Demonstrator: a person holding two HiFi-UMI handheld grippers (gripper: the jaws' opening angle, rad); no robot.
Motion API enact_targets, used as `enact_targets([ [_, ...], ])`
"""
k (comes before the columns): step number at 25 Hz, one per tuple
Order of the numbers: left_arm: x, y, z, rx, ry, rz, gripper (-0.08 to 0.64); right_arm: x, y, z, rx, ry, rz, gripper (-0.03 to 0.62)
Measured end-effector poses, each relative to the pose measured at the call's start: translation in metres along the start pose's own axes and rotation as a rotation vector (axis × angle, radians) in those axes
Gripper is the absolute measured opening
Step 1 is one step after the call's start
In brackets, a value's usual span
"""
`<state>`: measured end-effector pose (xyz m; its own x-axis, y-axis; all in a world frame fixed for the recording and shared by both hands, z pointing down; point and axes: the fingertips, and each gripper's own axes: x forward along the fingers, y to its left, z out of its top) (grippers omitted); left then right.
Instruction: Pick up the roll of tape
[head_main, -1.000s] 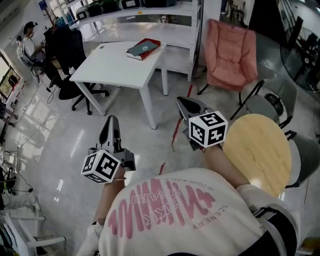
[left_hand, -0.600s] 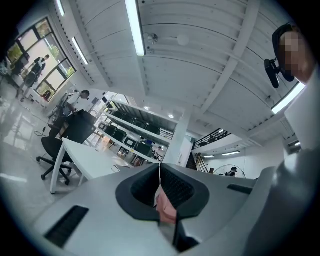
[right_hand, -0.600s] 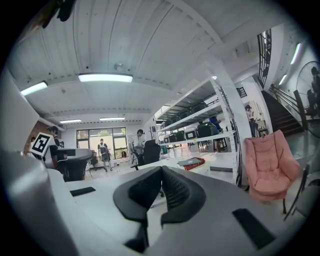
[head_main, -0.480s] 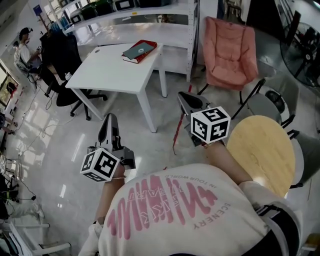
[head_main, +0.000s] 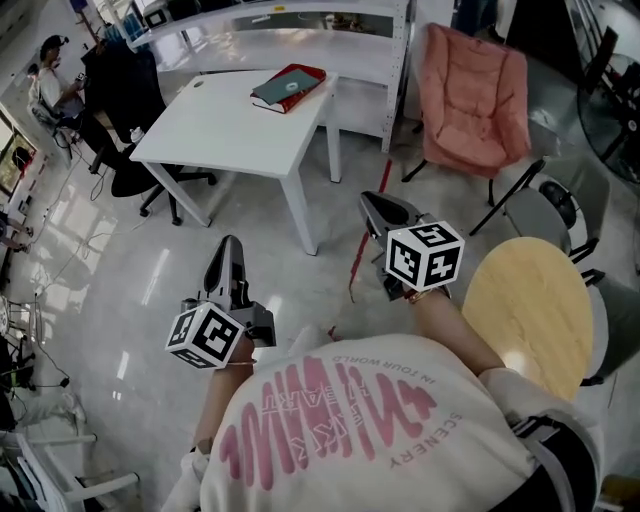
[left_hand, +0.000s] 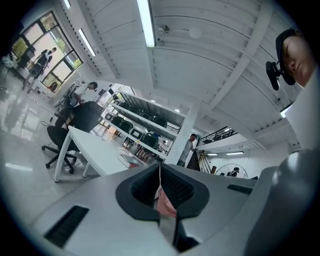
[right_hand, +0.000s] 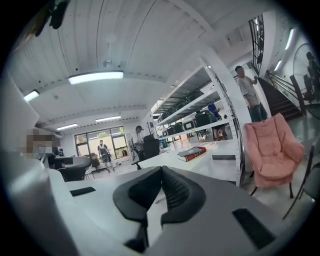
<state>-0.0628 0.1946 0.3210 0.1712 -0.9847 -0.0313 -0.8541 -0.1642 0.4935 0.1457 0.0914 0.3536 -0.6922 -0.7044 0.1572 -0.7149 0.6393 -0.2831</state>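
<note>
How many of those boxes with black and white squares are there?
2. The left cube sits on the left gripper, at the head view's lower left. The right cube sits on the right gripper, near the round wooden table. None seems hidden.

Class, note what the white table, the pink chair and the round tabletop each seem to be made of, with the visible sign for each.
White table: probably painted or laminated board, with a smooth, even white surface.
Pink chair: soft padded fabric, creased and sagging, on thin dark legs, likely metal.
Round tabletop: wood or wood-look laminate, with pale grain streaks.
</note>
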Motion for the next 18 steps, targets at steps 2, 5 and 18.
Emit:
enact_targets([
  [2, 0.006, 0.015, -0.008, -0.01, 0.014, 0.009, 0.025, 0.015, 0.001, -0.014, 0.0, 0.028, 0.003, 0.015],
  [5, 0.02, 0.035, -0.016, -0.01, 0.019, 0.008, 0.025, 0.035, -0.006, -0.033, 0.007, 0.055, -0.006, 0.015],
  [18, 0.175, 0.114, 0.034, 0.023, 0.029, -0.073, 0.025, 0.183, -0.062, -0.002, 0.05, 0.061, -0.093, 0.015],
])
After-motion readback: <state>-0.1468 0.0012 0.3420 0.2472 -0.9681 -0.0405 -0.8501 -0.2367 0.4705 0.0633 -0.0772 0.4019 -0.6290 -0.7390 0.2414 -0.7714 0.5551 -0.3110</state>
